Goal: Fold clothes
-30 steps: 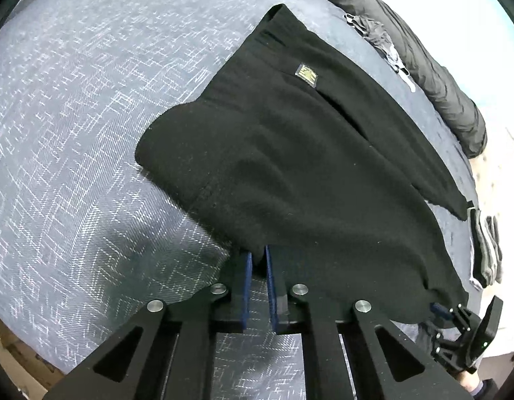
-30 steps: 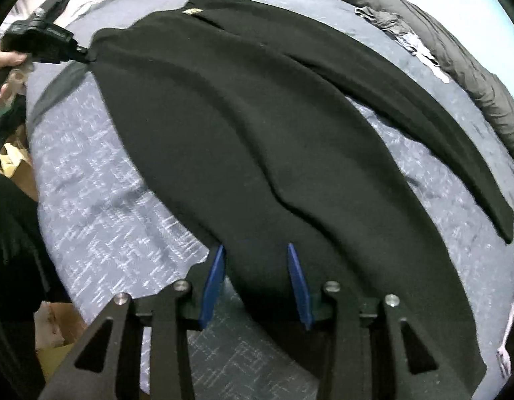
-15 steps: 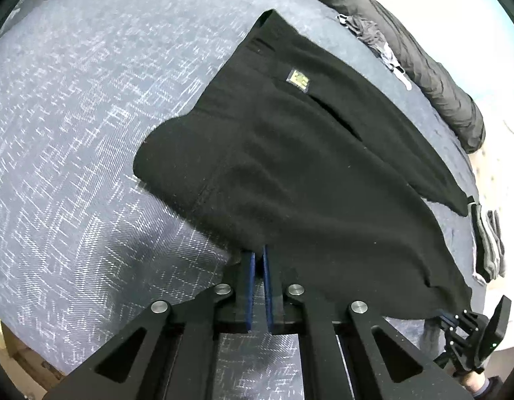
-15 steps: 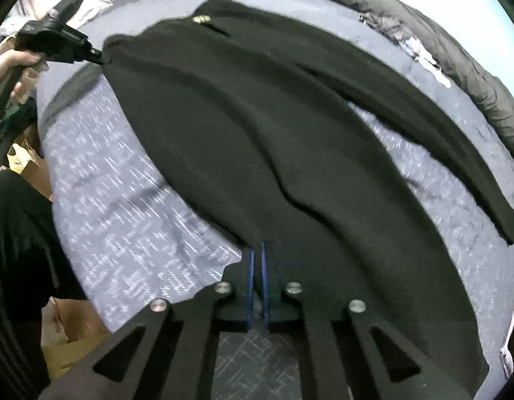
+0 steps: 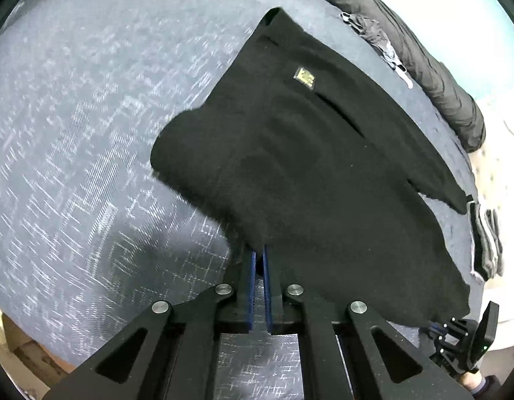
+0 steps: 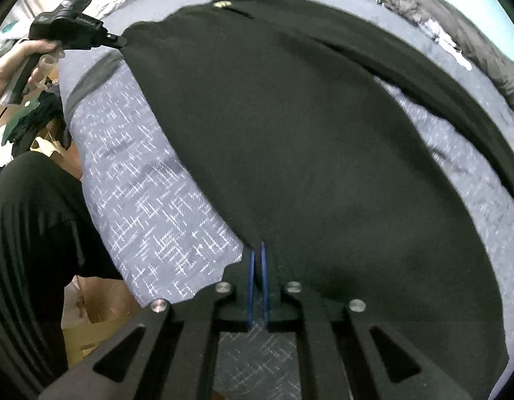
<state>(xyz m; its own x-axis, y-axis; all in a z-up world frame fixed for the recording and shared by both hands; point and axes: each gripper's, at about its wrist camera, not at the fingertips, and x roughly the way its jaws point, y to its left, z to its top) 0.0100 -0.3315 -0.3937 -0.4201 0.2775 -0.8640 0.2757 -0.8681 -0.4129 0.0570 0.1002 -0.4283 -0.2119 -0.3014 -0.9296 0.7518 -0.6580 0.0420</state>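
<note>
Black fleece trousers lie spread on the grey bed, one leg lapped over. Left gripper and right gripper each pinch the near edge, fingers closed on cloth; folding looks partway, with more folds to go.

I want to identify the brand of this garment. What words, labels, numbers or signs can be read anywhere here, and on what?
Small gold patch on the black garment: some mark on it, too small and blurred to read in either view.
White lettering on the left gripper housing: too small and blurred to read.
No other text shows.
</note>
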